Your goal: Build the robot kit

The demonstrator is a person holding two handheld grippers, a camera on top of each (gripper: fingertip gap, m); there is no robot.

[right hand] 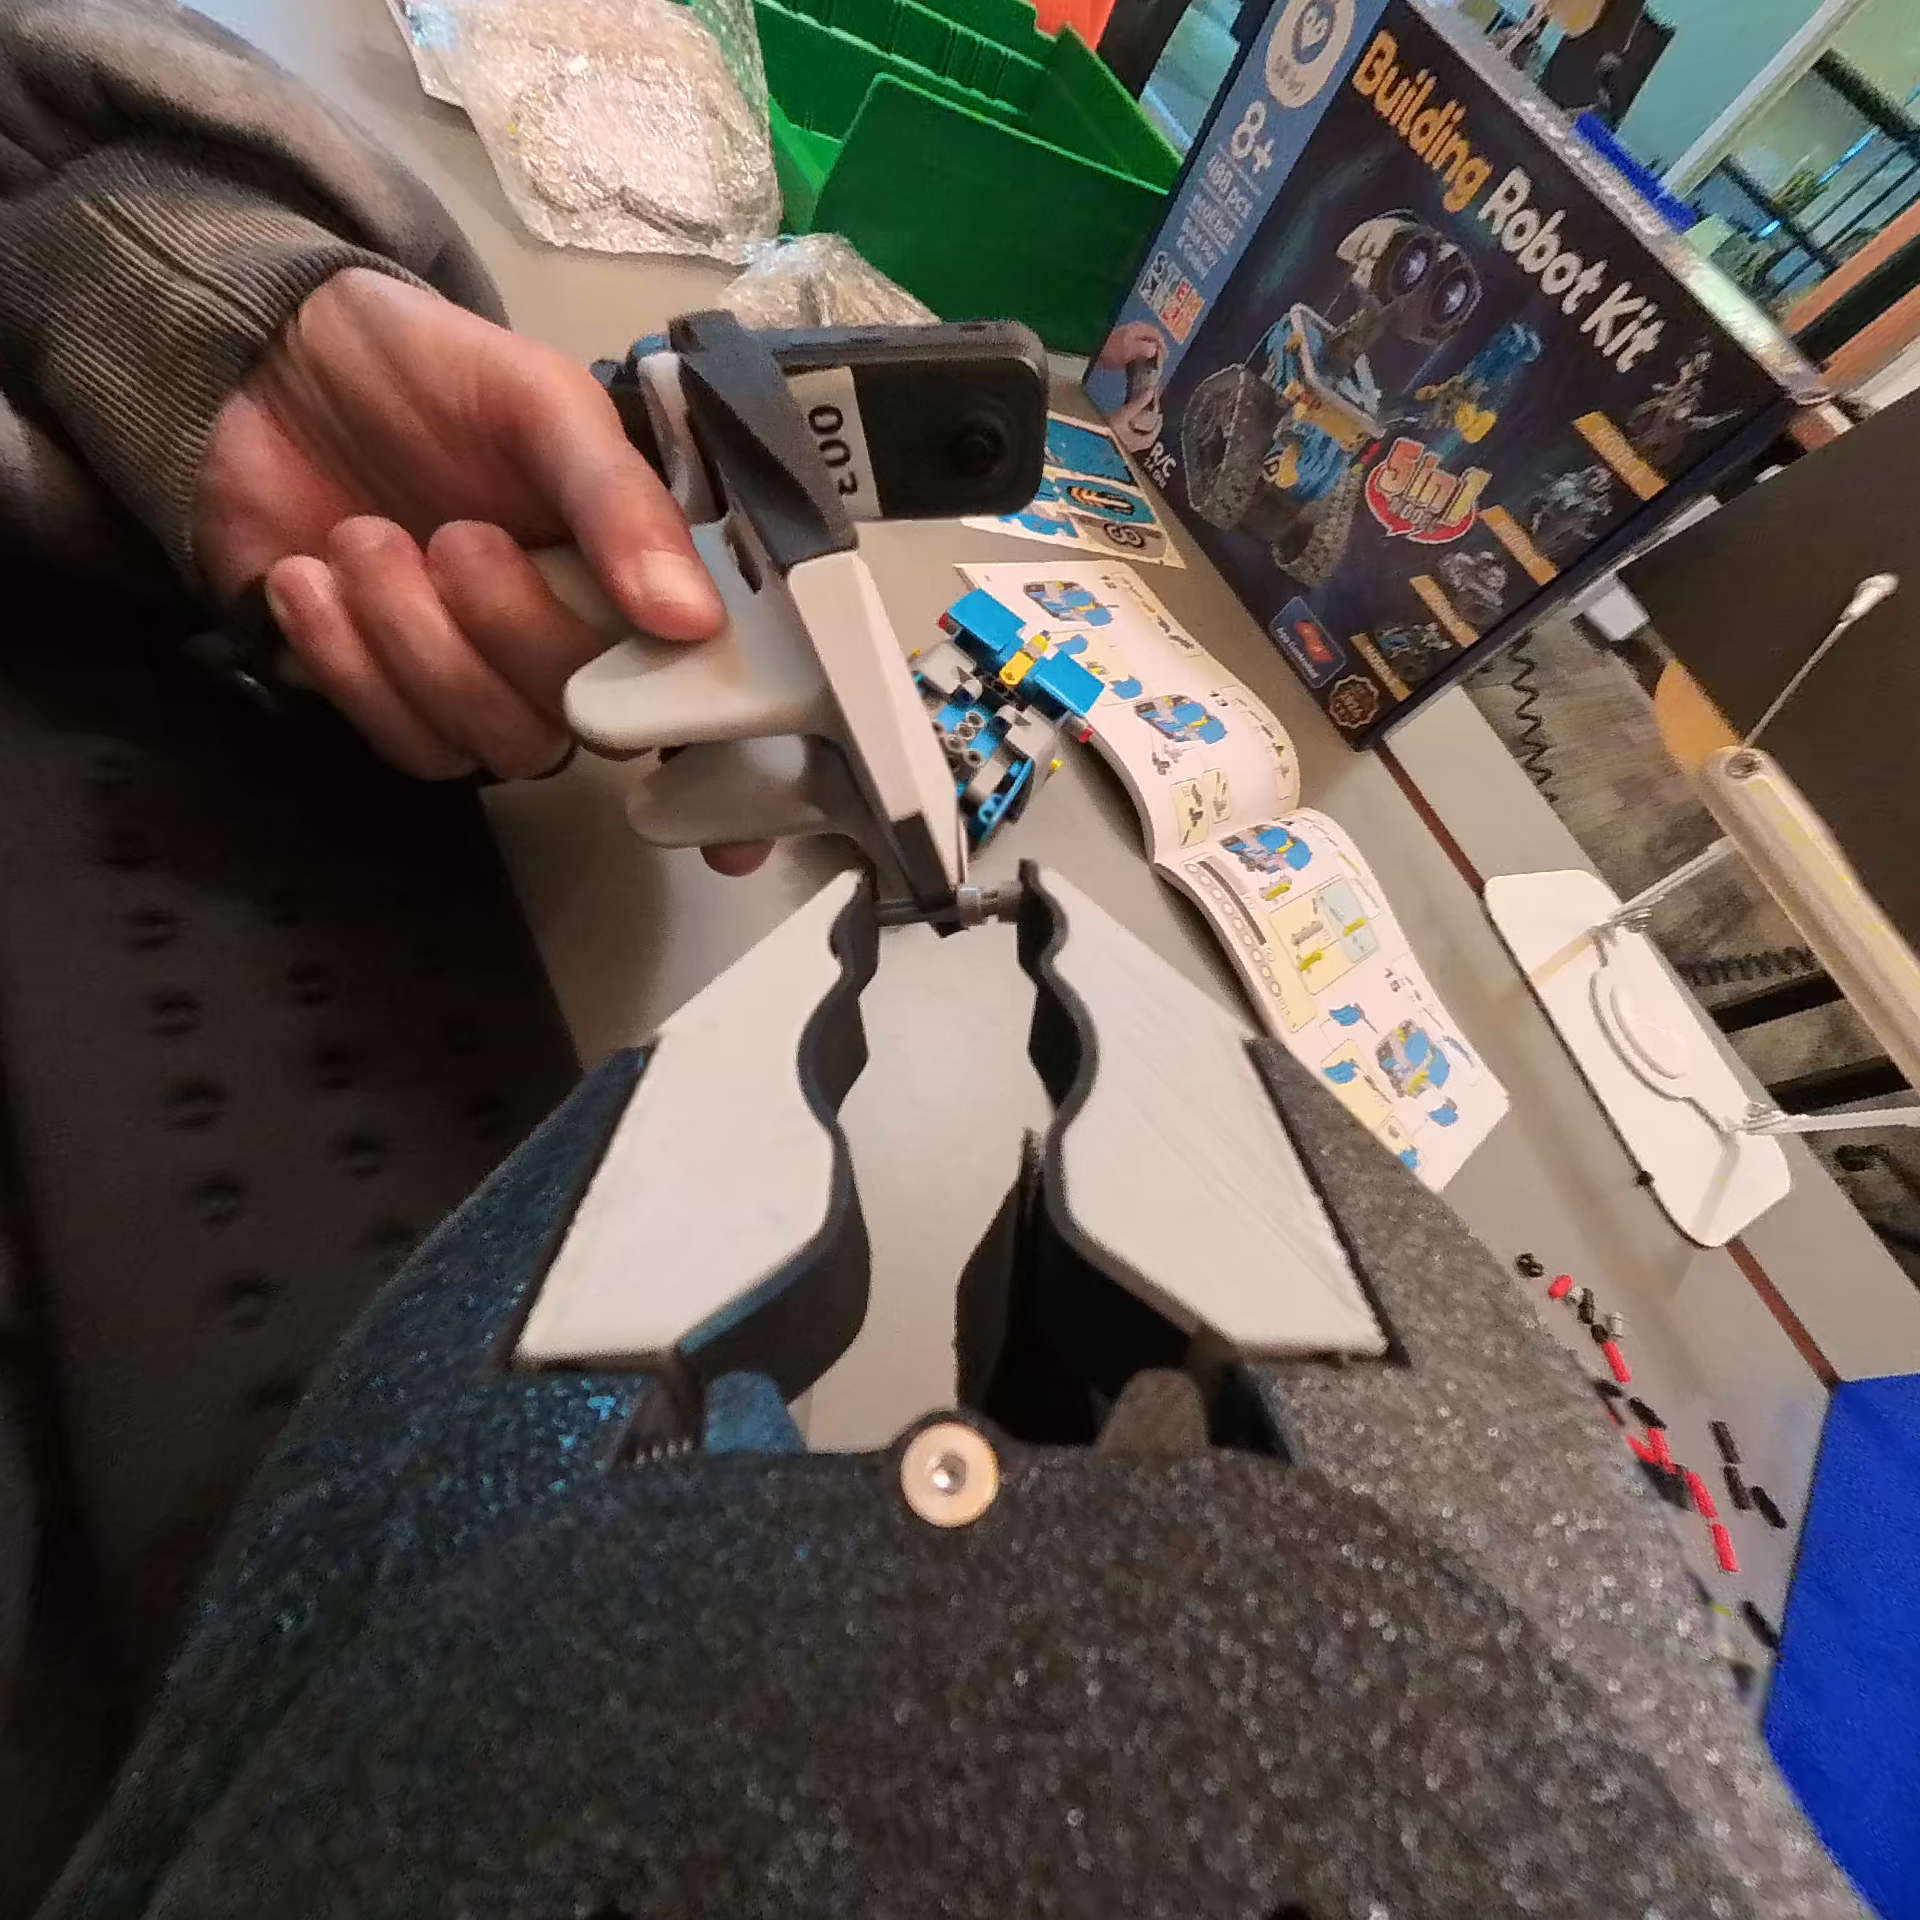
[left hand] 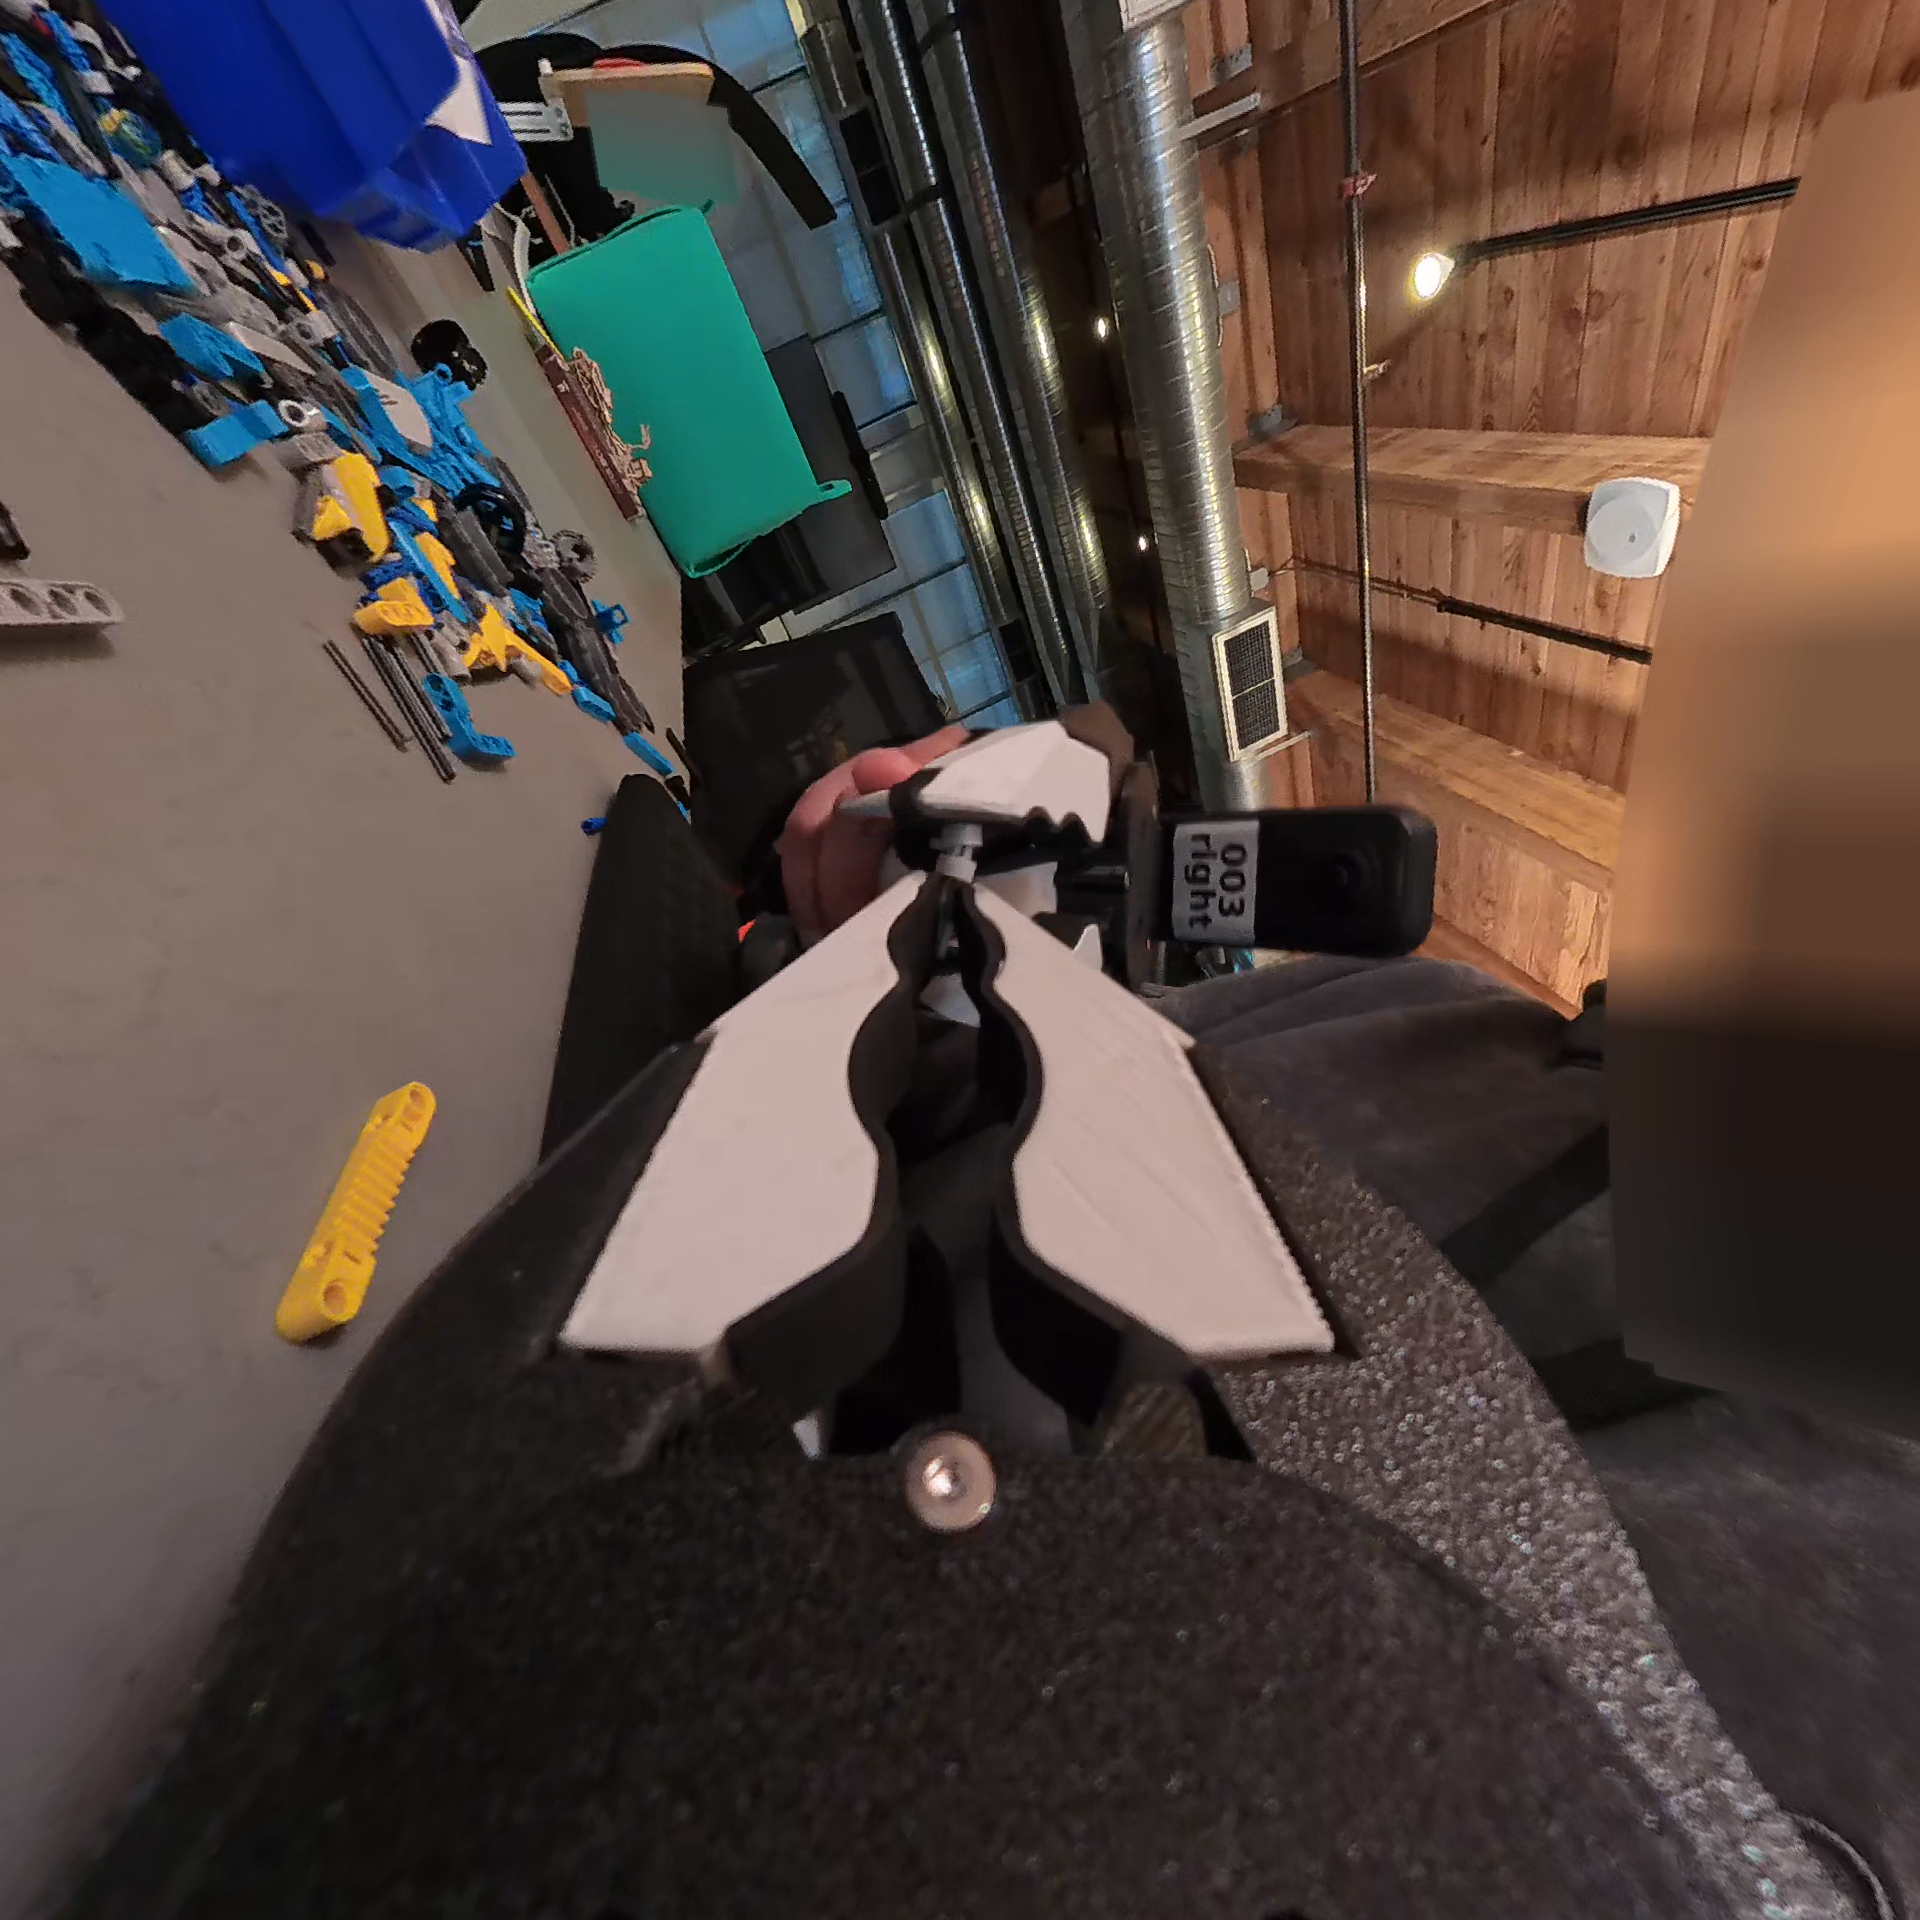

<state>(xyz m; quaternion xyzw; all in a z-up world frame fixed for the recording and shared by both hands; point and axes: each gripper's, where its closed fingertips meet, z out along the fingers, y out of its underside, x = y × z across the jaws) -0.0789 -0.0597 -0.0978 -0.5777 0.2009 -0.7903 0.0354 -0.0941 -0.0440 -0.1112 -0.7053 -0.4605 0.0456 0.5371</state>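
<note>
My left gripper (left hand: pixel 948 906) is shut across a small grey pin-and-axle piece (left hand: pixel 958 844), held up off the grey table (left hand: pixel 208 987). My right gripper (right hand: pixel 945 896) holds the same piece (right hand: pixel 974 896) lengthwise, its ends against the two pads. In the right wrist view the left gripper's fingers (right hand: pixel 873 707) come down from above, held by a person's hand (right hand: pixel 436 520). In the left wrist view one of the right gripper's fingers (left hand: pixel 1013 774) shows just beyond my tips.
On the left lie a yellow toothed beam (left hand: pixel 358 1210), a pile of blue, yellow and grey parts (left hand: pixel 416 499) and a blue bin (left hand: pixel 312 104). On the right are a partly built blue model (right hand: pixel 987 717), an open booklet (right hand: pixel 1299 935), the kit box (right hand: pixel 1455 343), green bins (right hand: pixel 935 135) and small pins (right hand: pixel 1662 1455). Left and right tips are no more than a few centimetres apart.
</note>
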